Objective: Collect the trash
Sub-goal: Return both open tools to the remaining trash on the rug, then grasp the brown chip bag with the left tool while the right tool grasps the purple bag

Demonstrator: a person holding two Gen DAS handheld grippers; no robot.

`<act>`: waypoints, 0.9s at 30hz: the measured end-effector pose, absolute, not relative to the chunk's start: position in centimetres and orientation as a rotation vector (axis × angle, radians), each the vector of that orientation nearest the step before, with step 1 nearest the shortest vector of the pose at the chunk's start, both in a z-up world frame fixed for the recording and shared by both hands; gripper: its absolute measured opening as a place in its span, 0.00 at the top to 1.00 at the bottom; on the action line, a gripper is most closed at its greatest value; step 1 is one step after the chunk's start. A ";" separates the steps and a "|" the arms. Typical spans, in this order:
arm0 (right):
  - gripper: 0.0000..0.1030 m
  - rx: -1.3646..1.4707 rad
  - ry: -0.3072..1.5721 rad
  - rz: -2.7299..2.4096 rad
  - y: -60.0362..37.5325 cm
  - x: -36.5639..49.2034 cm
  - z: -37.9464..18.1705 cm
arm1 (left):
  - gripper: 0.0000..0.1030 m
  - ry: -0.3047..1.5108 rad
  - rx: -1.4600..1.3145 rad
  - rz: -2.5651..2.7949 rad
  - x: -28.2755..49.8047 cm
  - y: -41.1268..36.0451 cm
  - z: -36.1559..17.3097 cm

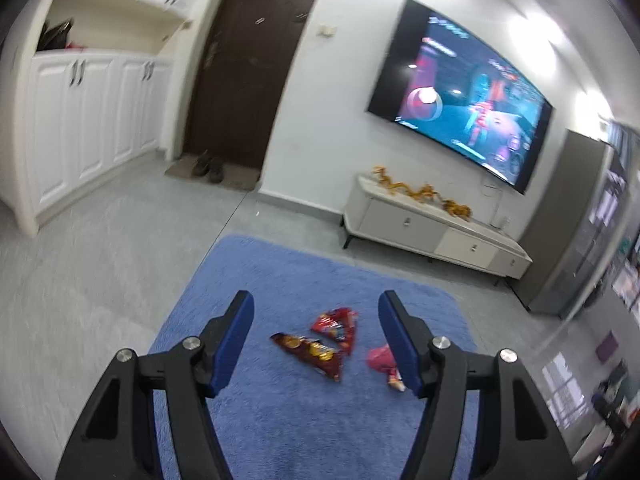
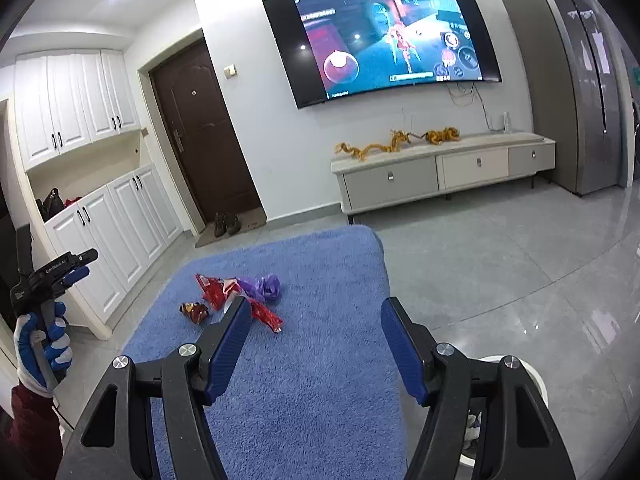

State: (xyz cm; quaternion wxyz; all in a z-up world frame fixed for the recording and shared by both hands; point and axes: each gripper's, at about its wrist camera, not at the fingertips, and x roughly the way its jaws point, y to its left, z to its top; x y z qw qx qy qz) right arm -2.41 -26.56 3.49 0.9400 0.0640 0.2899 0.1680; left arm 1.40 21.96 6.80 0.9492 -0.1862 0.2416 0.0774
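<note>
Trash: snack wrappers [image 1: 326, 342] lie in a loose cluster on the blue rug [image 1: 280, 420], none held.
Left gripper [image 1: 316, 310]: fingers wide apart, nothing between them but rug and wrappers farther off.
Right gripper [image 2: 316, 314]: fingers apart, holding nothing; its left finger [image 2: 230, 340] covers part of a red wrapper [image 2: 264, 316].
Right view only: purple bag [image 2: 266, 286] among the wrappers; gloved left hand [image 2: 42, 346] at far left; white bin [image 2: 534, 384] behind the right finger.
Surroundings: television [image 2: 384, 36] lit above a low cabinet [image 2: 440, 172]; shoes [image 2: 227, 224] by the dark door [image 2: 202, 132].
</note>
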 end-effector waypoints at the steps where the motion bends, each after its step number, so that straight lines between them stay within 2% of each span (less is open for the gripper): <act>1: 0.37 0.130 0.602 0.345 -26.3 -2.1 3.2 | 0.39 0.503 -0.398 0.162 1.6 22.4 6.1; 21: 0.37 0.085 0.782 0.489 -16.6 11.7 -3.0 | 0.39 0.822 -0.452 0.117 14.1 21.4 -7.0; 27: 0.37 0.092 0.824 0.539 -13.1 15.9 -5.3 | 0.39 0.876 -0.426 0.136 16.5 20.3 -9.5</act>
